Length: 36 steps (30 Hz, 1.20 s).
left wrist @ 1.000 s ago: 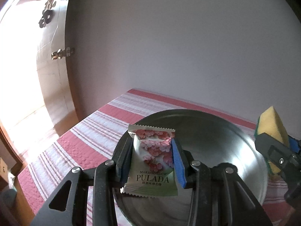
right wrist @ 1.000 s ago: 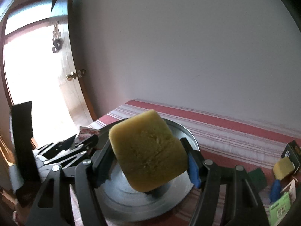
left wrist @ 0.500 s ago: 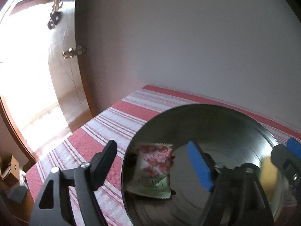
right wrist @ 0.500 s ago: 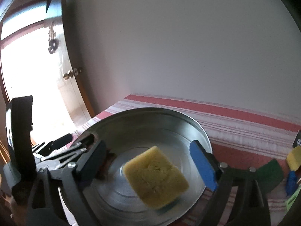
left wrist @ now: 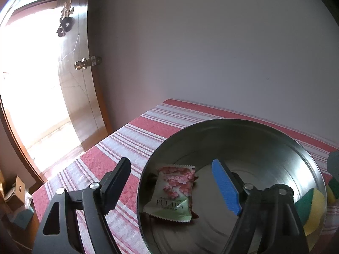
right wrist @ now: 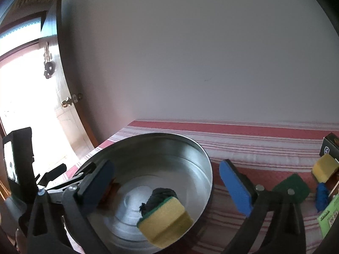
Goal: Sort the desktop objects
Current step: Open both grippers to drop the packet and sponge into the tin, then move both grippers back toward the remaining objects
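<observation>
Left wrist view. A red-and-white striped tablecloth (left wrist: 135, 139) covers the table against a plain pale wall (left wrist: 201, 53); at 9 o'clock a wooden door (left wrist: 84, 97) with a brass knob (left wrist: 81, 64) stands open to bright daylight. The left gripper (left wrist: 171, 185) is spread wide and holds nothing. Between its fingers, inside the metal bowl (left wrist: 250, 135), lies the marshmallow packet (left wrist: 172, 192); at 4 o'clock a yellow-green sponge (left wrist: 311, 209) rests against the bowl's inner wall.

Right wrist view. Same cloth, wall and door. The right gripper (right wrist: 167, 187) is wide apart and empty. The sponge (right wrist: 165, 220) lies in the bowl (right wrist: 190, 148) at 6 o'clock, between the fingers. At 3 o'clock, a second sponge (right wrist: 325, 167) and other small items sit on the cloth.
</observation>
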{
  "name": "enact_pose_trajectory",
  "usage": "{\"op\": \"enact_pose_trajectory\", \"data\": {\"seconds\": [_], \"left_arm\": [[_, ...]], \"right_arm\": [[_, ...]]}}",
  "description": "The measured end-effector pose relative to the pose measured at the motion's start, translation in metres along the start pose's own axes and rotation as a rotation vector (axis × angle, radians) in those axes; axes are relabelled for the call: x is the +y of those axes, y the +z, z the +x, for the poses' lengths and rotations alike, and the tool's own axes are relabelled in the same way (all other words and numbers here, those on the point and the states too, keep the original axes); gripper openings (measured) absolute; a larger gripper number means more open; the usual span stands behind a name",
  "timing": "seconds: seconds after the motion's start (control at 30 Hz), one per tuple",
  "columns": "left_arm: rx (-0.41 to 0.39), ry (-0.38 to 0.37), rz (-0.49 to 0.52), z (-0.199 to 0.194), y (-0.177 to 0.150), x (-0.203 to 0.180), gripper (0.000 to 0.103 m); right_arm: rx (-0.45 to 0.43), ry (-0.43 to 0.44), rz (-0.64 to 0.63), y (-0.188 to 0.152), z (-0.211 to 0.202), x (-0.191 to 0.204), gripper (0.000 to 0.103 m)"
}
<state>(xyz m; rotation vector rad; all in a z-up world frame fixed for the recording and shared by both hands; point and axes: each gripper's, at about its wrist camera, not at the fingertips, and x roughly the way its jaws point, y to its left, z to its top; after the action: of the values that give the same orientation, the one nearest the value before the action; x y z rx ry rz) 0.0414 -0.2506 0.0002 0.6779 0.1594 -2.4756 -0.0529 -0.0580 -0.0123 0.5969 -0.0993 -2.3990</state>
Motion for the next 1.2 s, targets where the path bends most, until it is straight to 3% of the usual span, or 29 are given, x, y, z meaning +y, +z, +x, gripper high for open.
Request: {"op": "enact_pose_trajectory", "data": {"seconds": [0.4,0.8,1.2], "left_arm": [[-0.066,-0.108,0.031,-0.033,-0.009,-0.037,0.081],[-0.108,-0.176,0.134,-0.054,-0.024,-0.092,0.081],[-0.128,-0.266,0.238,-0.079,-0.046,-0.142,0.081]], "right_arm": [[-0.108,-0.17,-0.11,-0.005,-0.032,-0.019,0.103],[-0.094,-0.303,-0.06,-0.015,-0.062,-0.087,0.103],[-0.095,-0.392,-0.078,-0.024,-0.092,-0.113,0.103]]}}
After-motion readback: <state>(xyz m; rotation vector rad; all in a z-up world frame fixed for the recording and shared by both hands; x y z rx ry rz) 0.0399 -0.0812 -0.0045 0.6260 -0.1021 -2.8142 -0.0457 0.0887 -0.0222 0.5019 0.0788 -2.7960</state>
